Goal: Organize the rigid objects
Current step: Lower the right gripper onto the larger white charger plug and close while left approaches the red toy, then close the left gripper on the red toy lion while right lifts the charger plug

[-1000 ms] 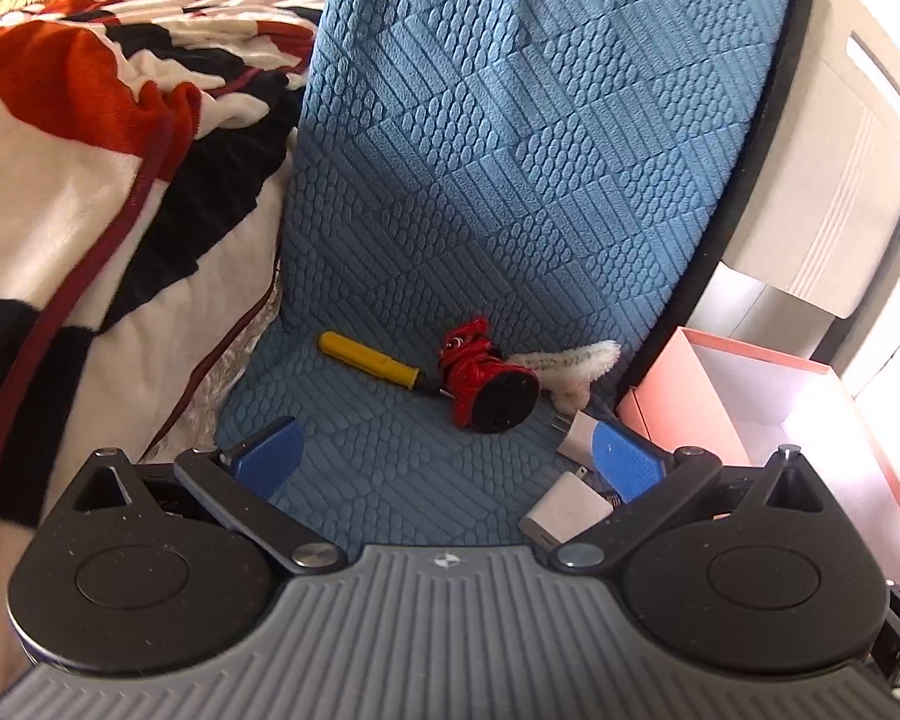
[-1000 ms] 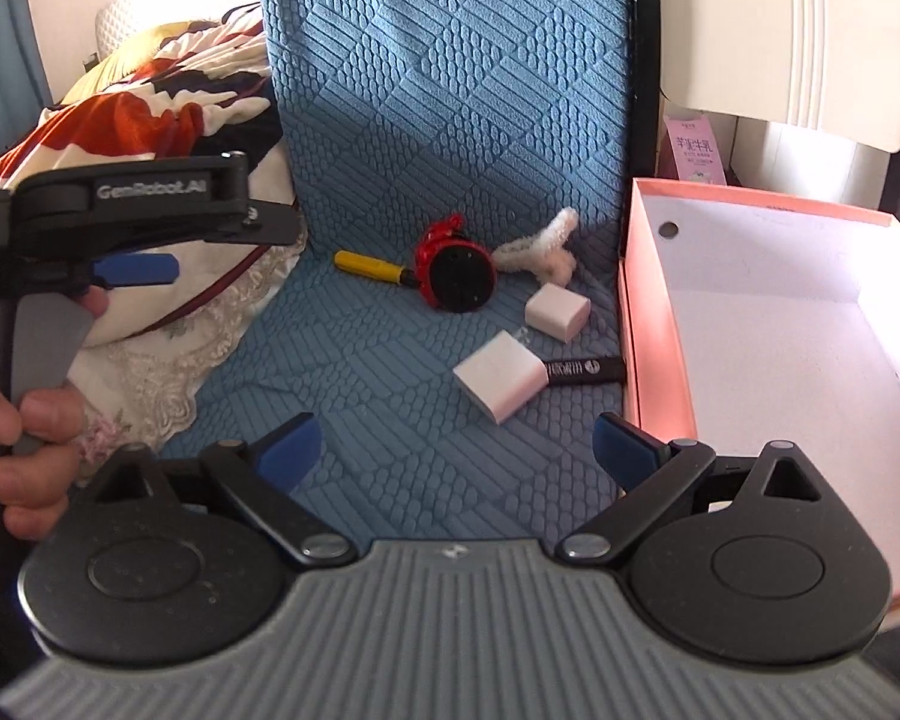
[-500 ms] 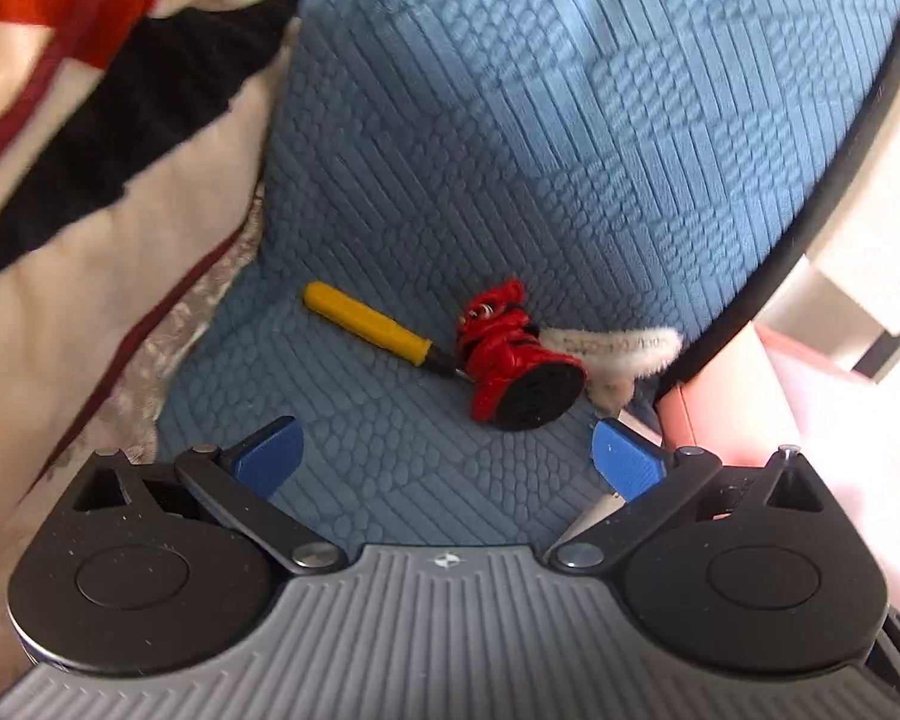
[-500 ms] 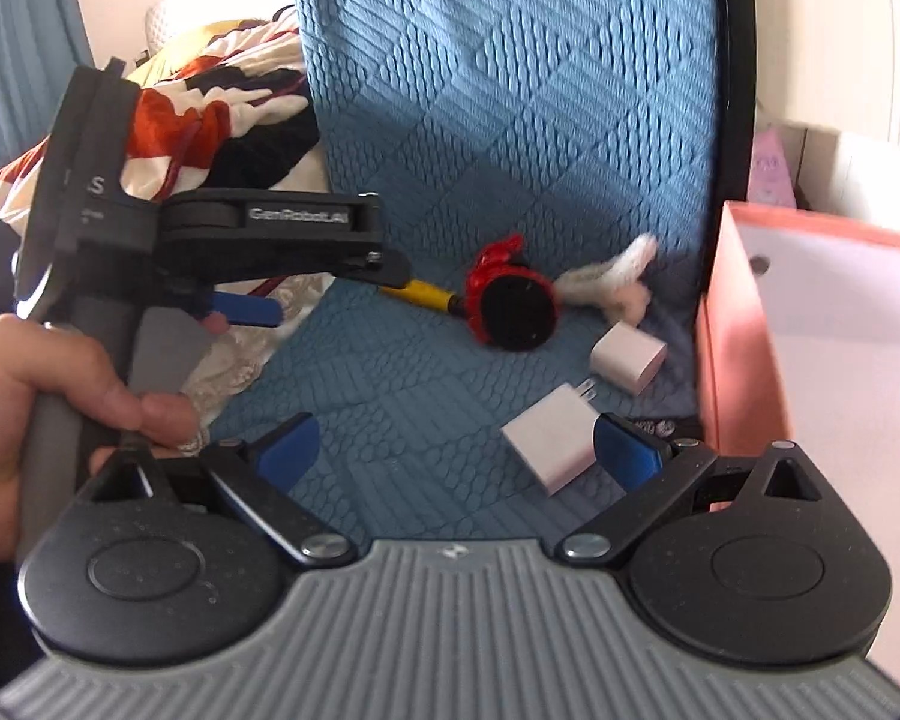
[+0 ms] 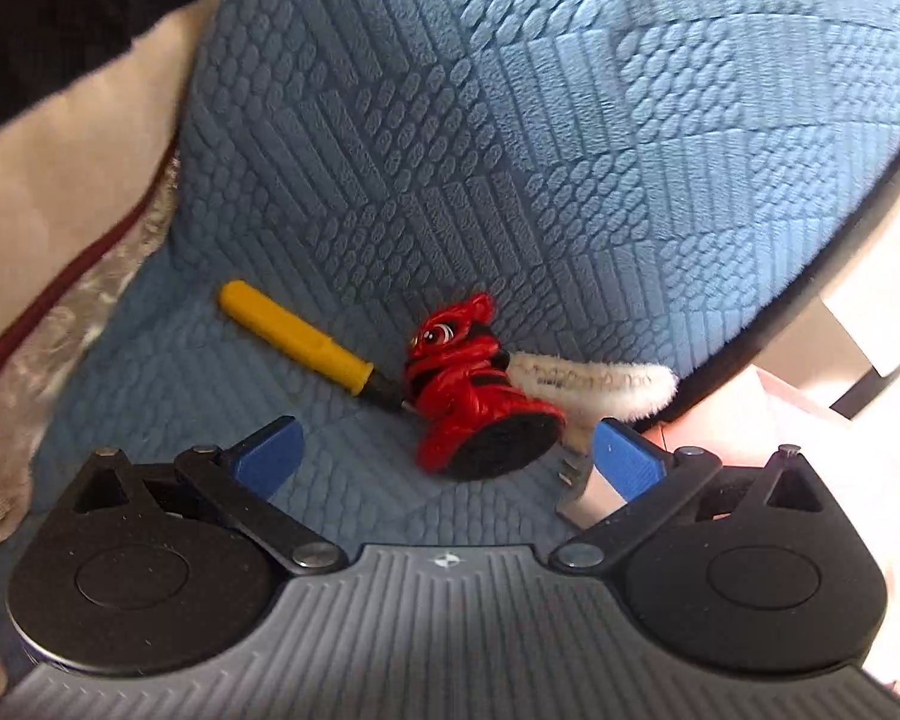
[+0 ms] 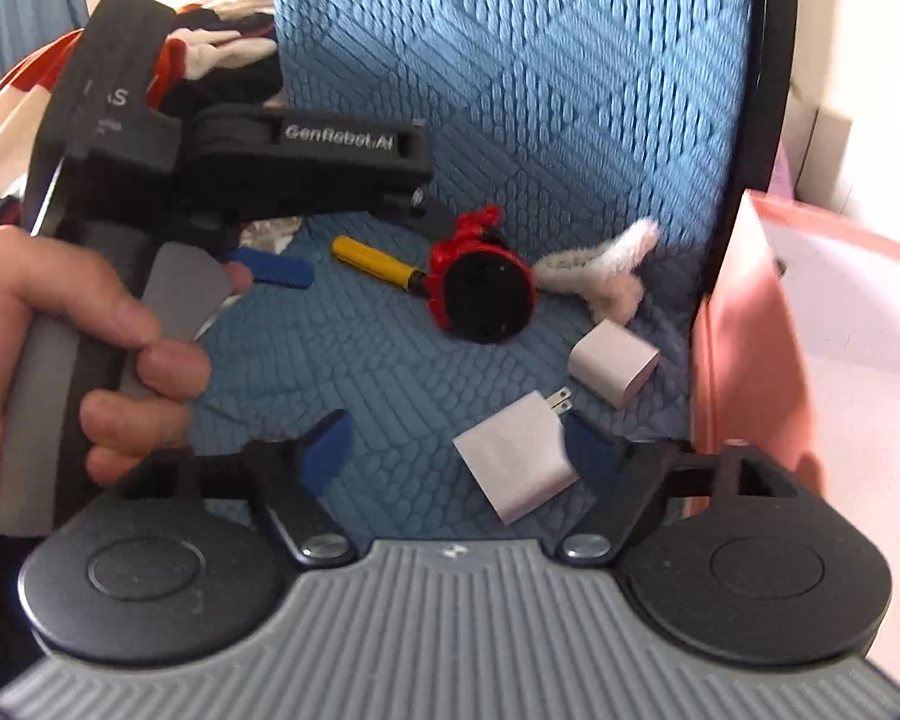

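A red toy figure with a black round base (image 5: pixel 480 414) lies on the blue quilted chair seat (image 5: pixel 342 468), with a yellow-handled screwdriver (image 5: pixel 297 345) to its left and a white fluffy item (image 5: pixel 594 381) to its right. My left gripper (image 5: pixel 447 459) is open and empty just in front of the toy. In the right wrist view the toy (image 6: pixel 480 294), the screwdriver (image 6: pixel 375 261), a small white charger (image 6: pixel 615 363) and a larger white plug adapter (image 6: pixel 519 459) lie on the seat. My right gripper (image 6: pixel 462 456) is open, its right finger beside the adapter.
A pink open box (image 6: pixel 810 360) stands right of the chair; its corner shows in the left wrist view (image 5: pixel 810 420). A patterned blanket (image 5: pixel 42 180) lies to the left. The chair's blue backrest (image 6: pixel 510 60) rises behind the objects. The hand-held left gripper (image 6: pixel 282 150) fills the right view's left side.
Both grippers have moved forward and down toward the objects on the seat. The left gripper has closed in on the red toy; the right one has neared the plug adapter. Both stay open.
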